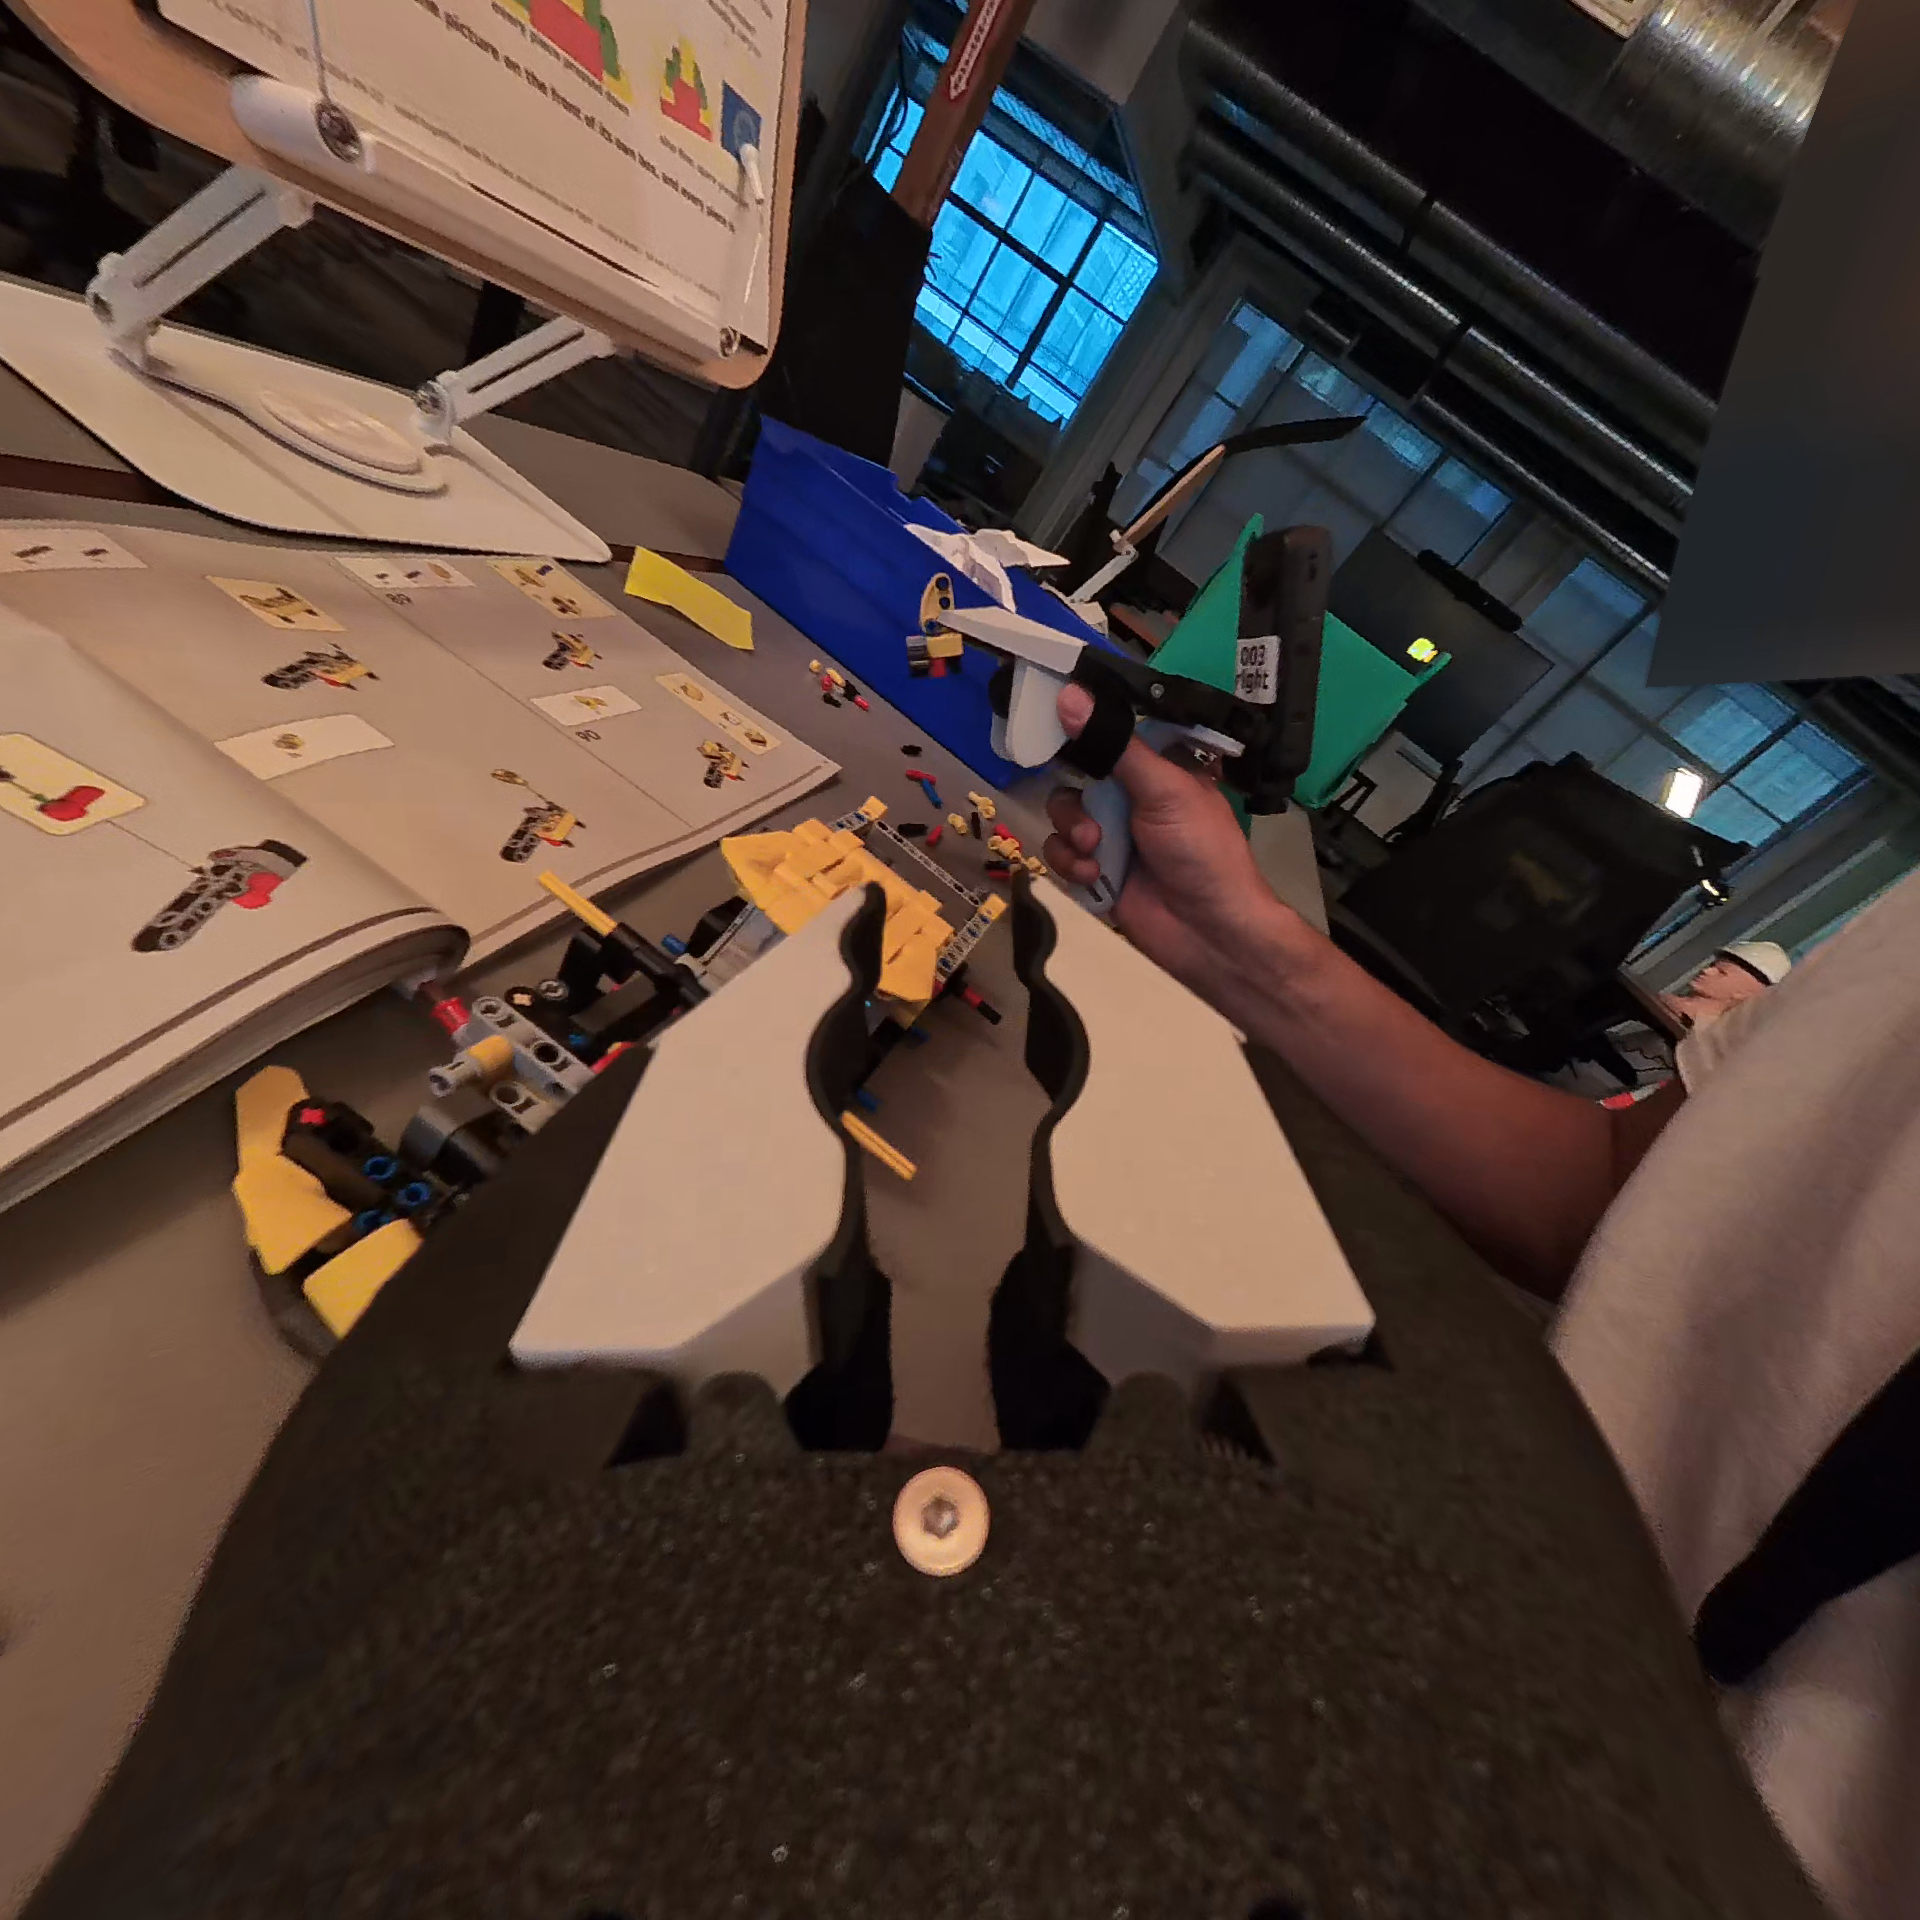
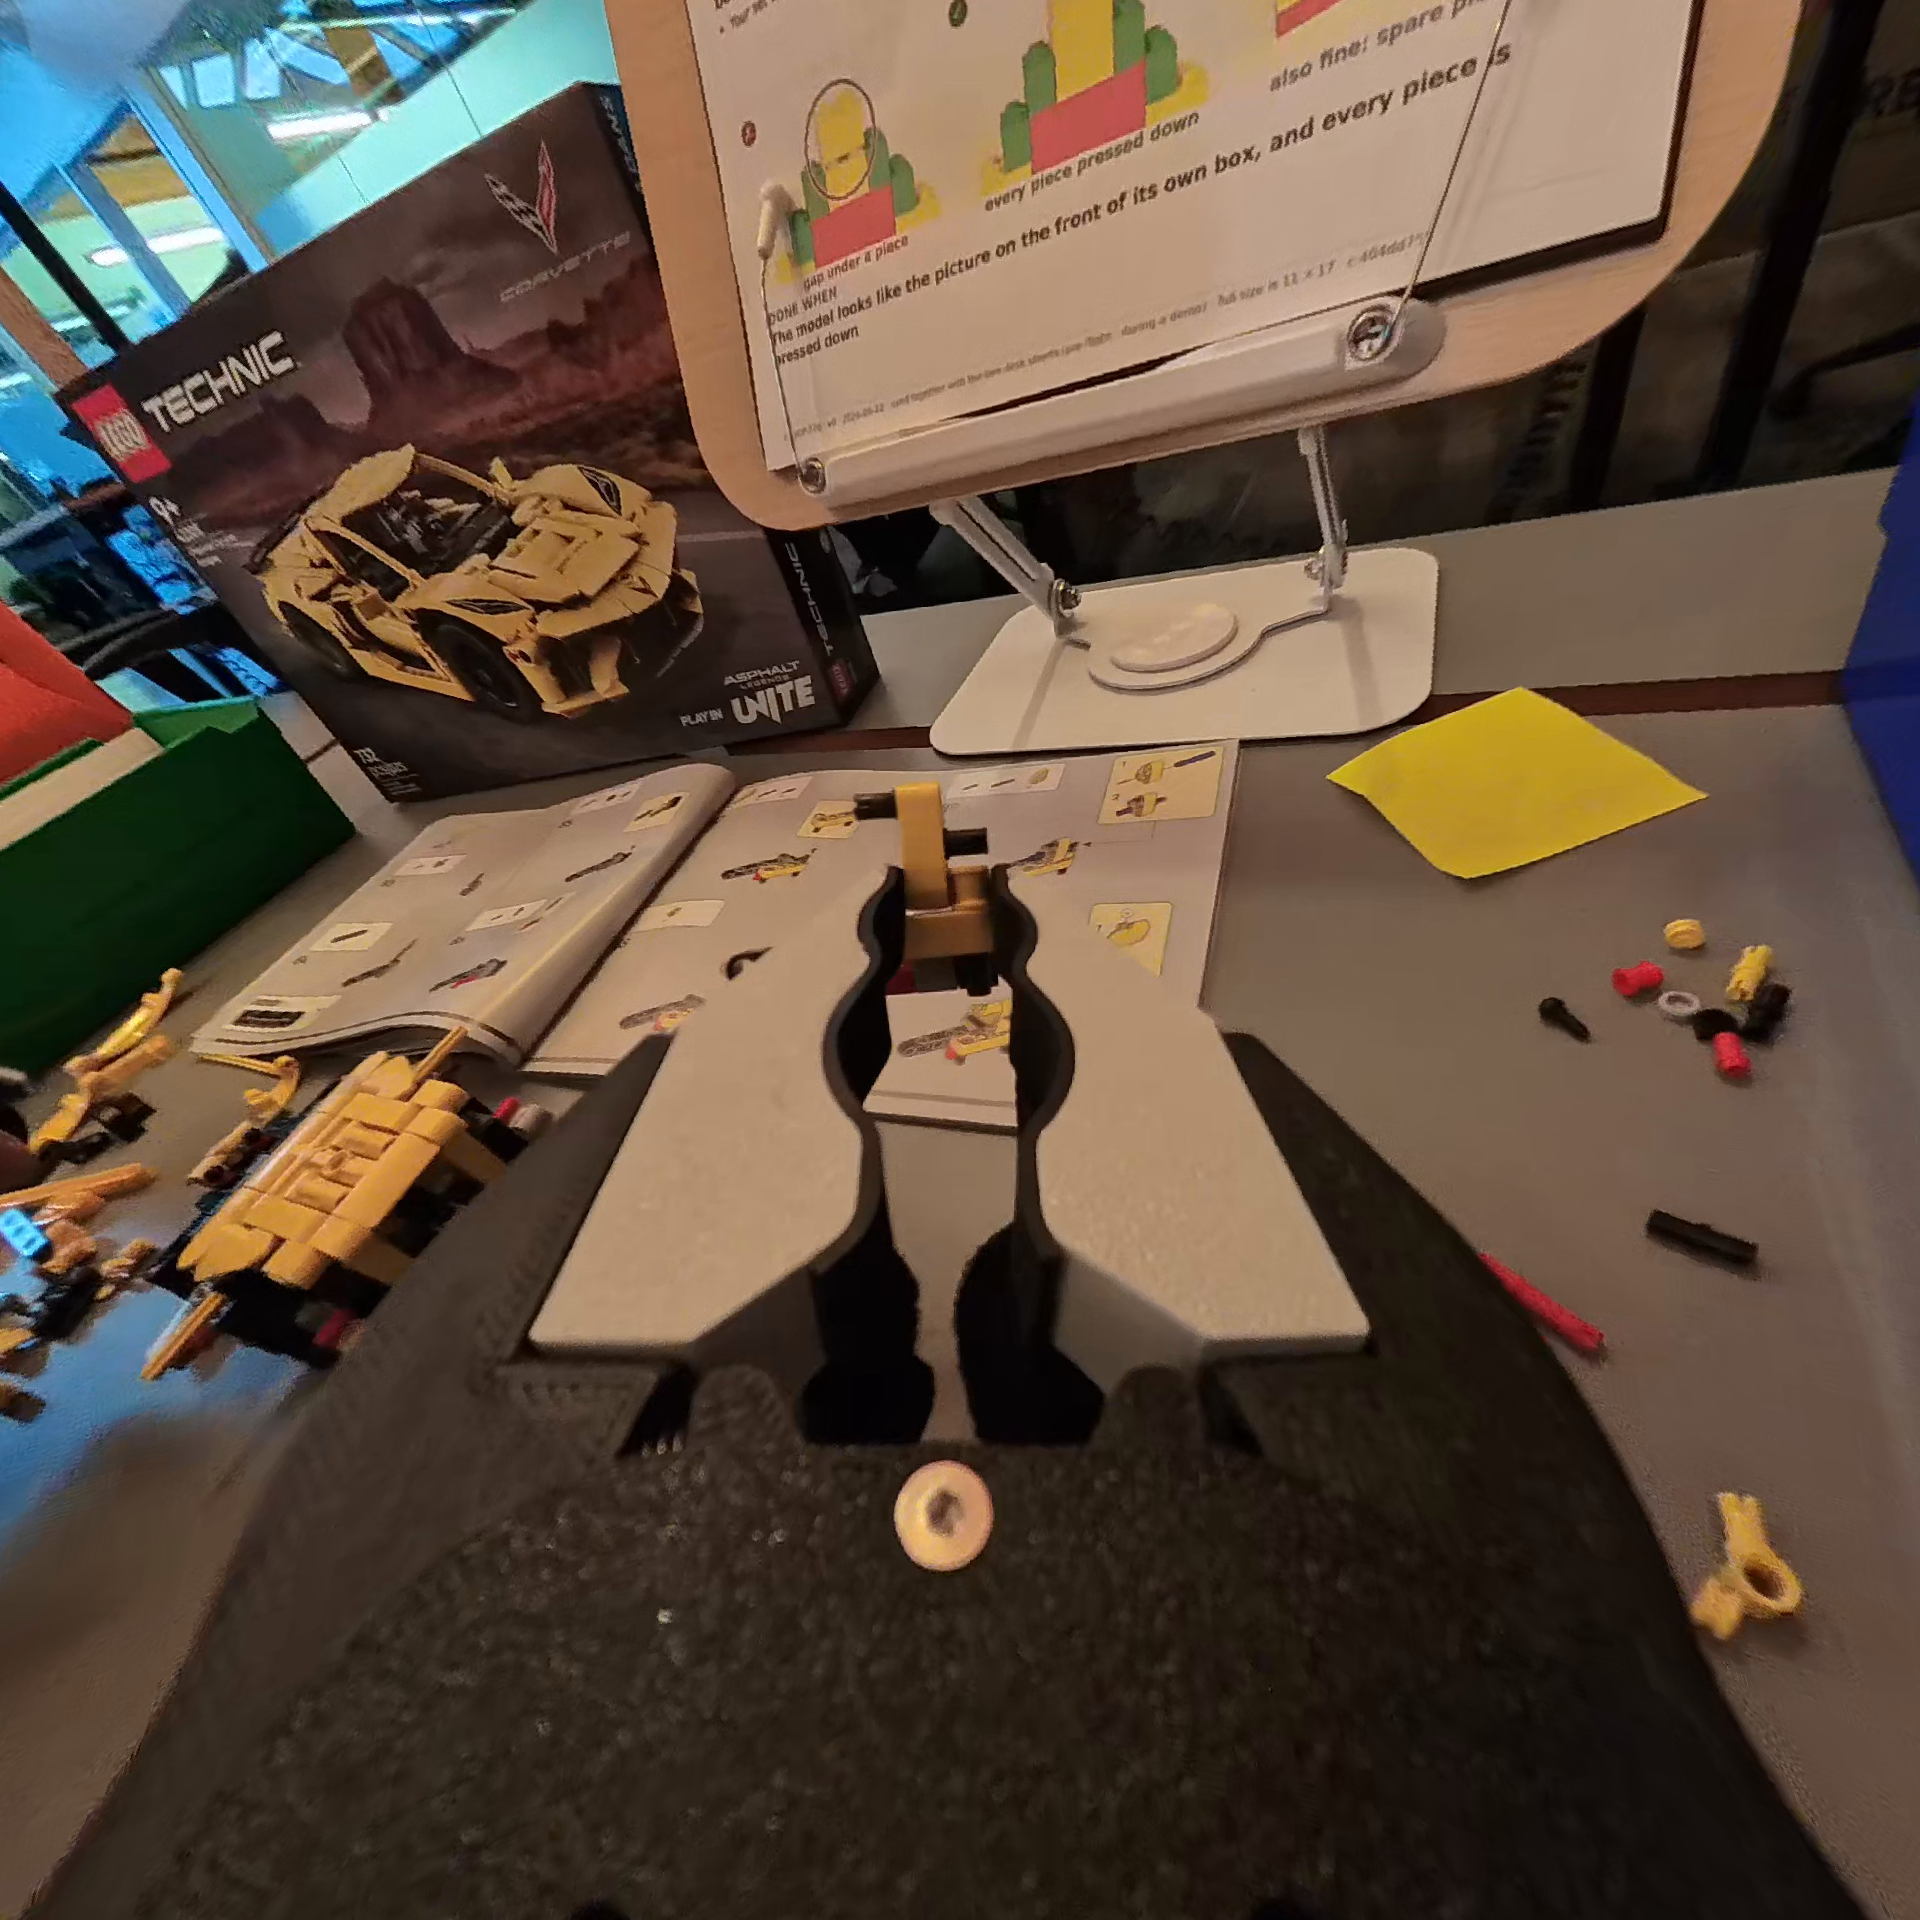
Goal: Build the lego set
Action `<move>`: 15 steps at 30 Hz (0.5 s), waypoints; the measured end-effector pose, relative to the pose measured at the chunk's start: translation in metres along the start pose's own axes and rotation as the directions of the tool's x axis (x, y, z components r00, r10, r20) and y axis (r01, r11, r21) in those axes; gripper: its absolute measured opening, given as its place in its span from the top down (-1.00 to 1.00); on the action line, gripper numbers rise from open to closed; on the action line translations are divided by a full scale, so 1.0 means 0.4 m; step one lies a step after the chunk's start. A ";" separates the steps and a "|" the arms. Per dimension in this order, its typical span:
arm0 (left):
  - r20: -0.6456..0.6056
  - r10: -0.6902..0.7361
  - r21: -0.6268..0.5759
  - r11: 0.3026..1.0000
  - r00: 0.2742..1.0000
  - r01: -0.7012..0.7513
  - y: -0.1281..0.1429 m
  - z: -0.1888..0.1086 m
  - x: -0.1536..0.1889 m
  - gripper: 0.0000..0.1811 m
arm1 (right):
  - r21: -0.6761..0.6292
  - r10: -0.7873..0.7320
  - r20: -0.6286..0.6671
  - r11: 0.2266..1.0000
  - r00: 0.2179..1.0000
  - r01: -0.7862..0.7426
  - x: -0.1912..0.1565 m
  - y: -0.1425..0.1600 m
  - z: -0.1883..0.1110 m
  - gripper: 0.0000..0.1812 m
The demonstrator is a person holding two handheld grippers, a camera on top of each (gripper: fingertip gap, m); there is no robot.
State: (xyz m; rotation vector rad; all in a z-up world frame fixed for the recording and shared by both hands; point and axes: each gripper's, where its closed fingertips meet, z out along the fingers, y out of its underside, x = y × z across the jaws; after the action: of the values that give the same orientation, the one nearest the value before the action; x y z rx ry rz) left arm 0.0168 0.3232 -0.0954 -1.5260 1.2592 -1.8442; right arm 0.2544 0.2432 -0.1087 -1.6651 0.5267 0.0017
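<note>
We look into an industrial workshop or lab: exposed ducts (image 1: 1475, 260) run under a dark ceiling, tall gridded factory windows (image 1: 1023, 275) glow blue, and a grey workbench (image 2: 1558, 1143) holds parts bins (image 1: 831, 540), a document stand (image 2: 1195, 644) and an open instruction booklet (image 1: 312, 748).

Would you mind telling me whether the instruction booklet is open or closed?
Open: the instruction booklet lies flat on the table, two pages of build steps showing.

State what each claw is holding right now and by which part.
The right claw pinches a small yellow-and-black lego sub-assembly by its lower yellow block, its arm sticking up past the fingertips. The left claw is open and holds nothing, above the yellow car body.
</note>
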 end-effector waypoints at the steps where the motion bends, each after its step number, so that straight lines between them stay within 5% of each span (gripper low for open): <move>1: -0.006 -0.002 -0.001 1.000 1.000 0.002 0.002 0.002 0.003 0.73 | -0.002 0.012 0.007 1.000 1.000 -0.012 -0.001 0.002 0.001 0.83; 15: 0.015 0.007 -0.003 1.000 1.000 -0.007 0.001 -0.006 -0.005 0.74 | -0.006 -0.011 0.023 1.000 1.000 0.011 -0.019 0.001 0.000 0.83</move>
State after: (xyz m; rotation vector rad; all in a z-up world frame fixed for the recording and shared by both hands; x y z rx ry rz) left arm 0.0149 0.3255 -0.0967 -1.5324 1.2598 -1.8239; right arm 0.2473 0.2457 -0.1068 -1.6719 0.5002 0.0141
